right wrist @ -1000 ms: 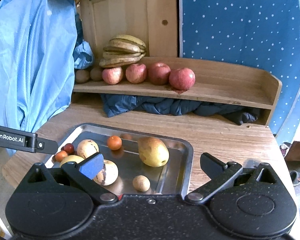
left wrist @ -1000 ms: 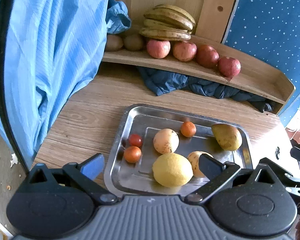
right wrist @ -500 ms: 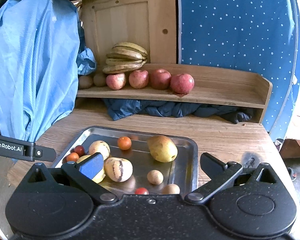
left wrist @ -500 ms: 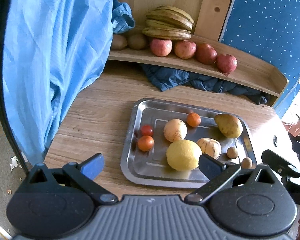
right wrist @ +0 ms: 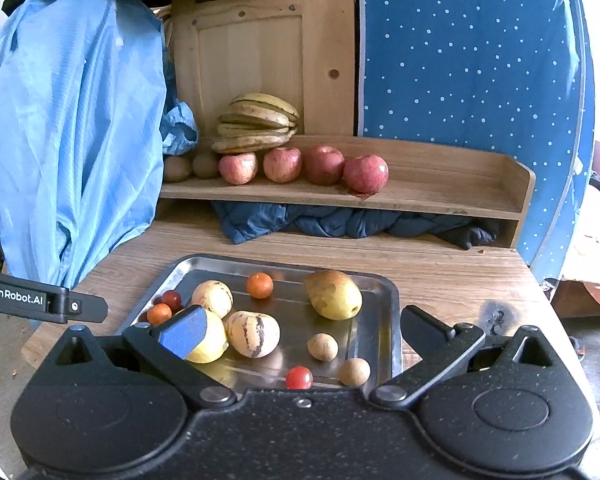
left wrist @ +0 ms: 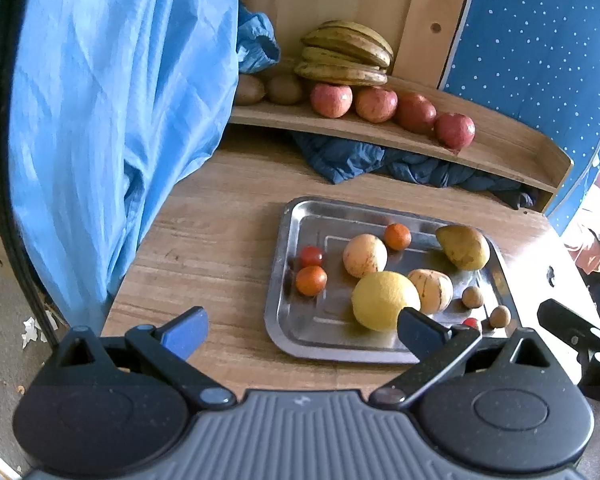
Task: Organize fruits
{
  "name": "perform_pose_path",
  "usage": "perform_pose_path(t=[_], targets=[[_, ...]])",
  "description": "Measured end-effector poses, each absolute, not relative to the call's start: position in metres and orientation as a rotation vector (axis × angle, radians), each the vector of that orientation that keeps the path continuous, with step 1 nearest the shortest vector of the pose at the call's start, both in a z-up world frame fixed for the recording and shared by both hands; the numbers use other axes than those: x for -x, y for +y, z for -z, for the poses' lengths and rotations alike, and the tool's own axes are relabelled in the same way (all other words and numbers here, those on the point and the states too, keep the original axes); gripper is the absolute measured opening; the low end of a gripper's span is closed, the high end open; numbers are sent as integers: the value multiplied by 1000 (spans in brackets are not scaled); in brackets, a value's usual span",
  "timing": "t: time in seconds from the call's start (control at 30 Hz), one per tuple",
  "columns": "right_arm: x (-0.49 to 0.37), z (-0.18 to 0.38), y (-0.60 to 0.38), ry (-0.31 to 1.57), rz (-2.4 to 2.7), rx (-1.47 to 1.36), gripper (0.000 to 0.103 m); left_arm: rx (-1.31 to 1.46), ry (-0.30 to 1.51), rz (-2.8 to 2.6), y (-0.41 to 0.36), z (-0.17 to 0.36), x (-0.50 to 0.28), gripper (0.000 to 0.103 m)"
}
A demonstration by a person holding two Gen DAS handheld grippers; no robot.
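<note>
A steel tray (left wrist: 296, 336) (right wrist: 376, 344) on the wooden table holds a lemon (left wrist: 384, 300) (right wrist: 214, 338), a striped melon (right wrist: 254, 334), a pear (left wrist: 464, 247) (right wrist: 334, 294), a pale round fruit (left wrist: 365, 255), small oranges, cherry tomatoes and two longans. Apples (right wrist: 366, 173), bananas (right wrist: 260, 122) and kiwis sit on the wooden shelf (right wrist: 440, 196). My left gripper (left wrist: 302, 330) is open and empty above the tray's near left edge. My right gripper (right wrist: 300, 330) is open and empty above the tray's near edge.
A light blue garment (left wrist: 112, 120) hangs at the left. A dark blue cloth (right wrist: 340, 222) lies under the shelf. A blue dotted panel (right wrist: 468, 60) stands at the back right. The table edge (left wrist: 112, 308) is at the left.
Both grippers have pulled back and risen from the tray, so more of the tray and table shows. Both stay open and empty. The fruits have not moved.
</note>
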State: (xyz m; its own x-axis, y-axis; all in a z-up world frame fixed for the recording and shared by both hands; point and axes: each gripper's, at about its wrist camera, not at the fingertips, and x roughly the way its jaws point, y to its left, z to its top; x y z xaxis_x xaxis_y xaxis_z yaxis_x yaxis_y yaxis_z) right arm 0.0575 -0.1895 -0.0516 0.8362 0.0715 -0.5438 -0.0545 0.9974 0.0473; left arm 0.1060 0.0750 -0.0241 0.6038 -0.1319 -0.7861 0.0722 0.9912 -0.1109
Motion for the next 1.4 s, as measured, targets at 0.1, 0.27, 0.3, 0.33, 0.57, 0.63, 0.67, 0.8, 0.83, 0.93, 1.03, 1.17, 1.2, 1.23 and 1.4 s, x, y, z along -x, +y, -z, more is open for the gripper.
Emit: perform_pose_path(t=[0.1, 0.27, 0.3, 0.33, 0.57, 0.63, 0.67, 0.8, 0.83, 0.93, 1.03, 1.17, 1.2, 1.23, 1.4], targets=[[-52, 51, -186, 583, -62, -24, 102, 70, 927, 133, 77, 28, -100, 102], [-40, 54, -184, 602, -56, -22, 102, 58, 938, 152, 73, 32, -91, 102], [-39, 54, -184, 602, -55, -23, 102, 56, 934, 154, 72, 31, -90, 102], [-37, 54, -184, 602, -54, -23, 102, 53, 928, 154, 70, 30, -88, 102], [-30, 55, -192, 600, -66, -15, 102, 35, 906, 150, 56, 27, -79, 102], [-29, 56, -196, 608, -77, -13, 102, 32, 912, 140, 51, 27, -76, 102], [-27, 56, -199, 611, -82, -11, 102, 30, 917, 134, 49, 28, -73, 102], [-21, 56, -212, 631, -91, -23, 102, 16, 933, 132, 38, 30, -60, 102], [-20, 56, -213, 634, -93, -24, 102, 16, 937, 129, 37, 30, -58, 102], [-15, 60, -217, 654, -109, -25, 102, 17, 940, 116, 34, 30, -52, 102], [-12, 61, -219, 661, -127, -22, 102, 16, 942, 107, 31, 29, -46, 102], [-10, 62, -220, 667, -138, -23, 102, 14, 939, 96, 29, 28, -42, 102], [-10, 62, -221, 667, -142, -23, 102, 14, 938, 95, 29, 27, -41, 102], [-9, 62, -221, 666, -144, -24, 102, 13, 937, 93, 29, 26, -41, 102], [-7, 61, -222, 665, -153, -24, 102, 11, 936, 89, 29, 25, -39, 102]])
